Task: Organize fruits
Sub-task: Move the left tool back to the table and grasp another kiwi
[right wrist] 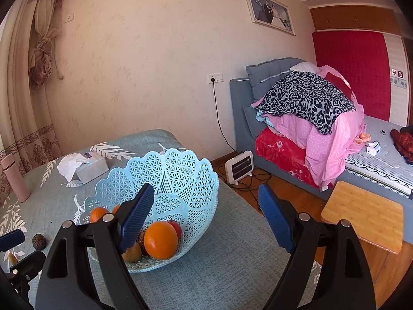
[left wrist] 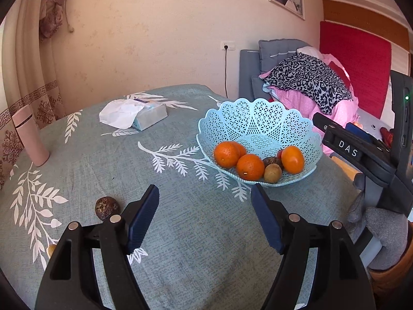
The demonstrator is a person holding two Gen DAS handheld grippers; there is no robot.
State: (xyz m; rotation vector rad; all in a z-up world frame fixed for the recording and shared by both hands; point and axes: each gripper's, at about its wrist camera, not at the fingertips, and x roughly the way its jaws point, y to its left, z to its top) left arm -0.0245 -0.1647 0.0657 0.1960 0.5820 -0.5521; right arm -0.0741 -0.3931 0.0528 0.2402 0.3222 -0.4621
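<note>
A light blue lattice basket (left wrist: 258, 118) stands on the table and holds several oranges (left wrist: 249, 166), a brownish-green fruit (left wrist: 272, 173) and a dark one behind it. A dark wrinkled fruit (left wrist: 106, 208) lies on the cloth left of my left gripper (left wrist: 204, 206), which is open and empty, short of the basket. In the right wrist view my right gripper (right wrist: 206, 204) is open and empty just right of the basket (right wrist: 180, 170), above an orange (right wrist: 160, 240). The dark fruit (right wrist: 39, 242) shows at far left.
A tissue pack (left wrist: 144, 115) lies at the back of the table and a pink flask (left wrist: 29, 137) stands at the left. A small yellowish fruit (left wrist: 51, 250) peeks out by my left gripper. A bed (right wrist: 309, 108), a heater (right wrist: 240, 166) and a wooden stool (right wrist: 364, 214) stand to the right.
</note>
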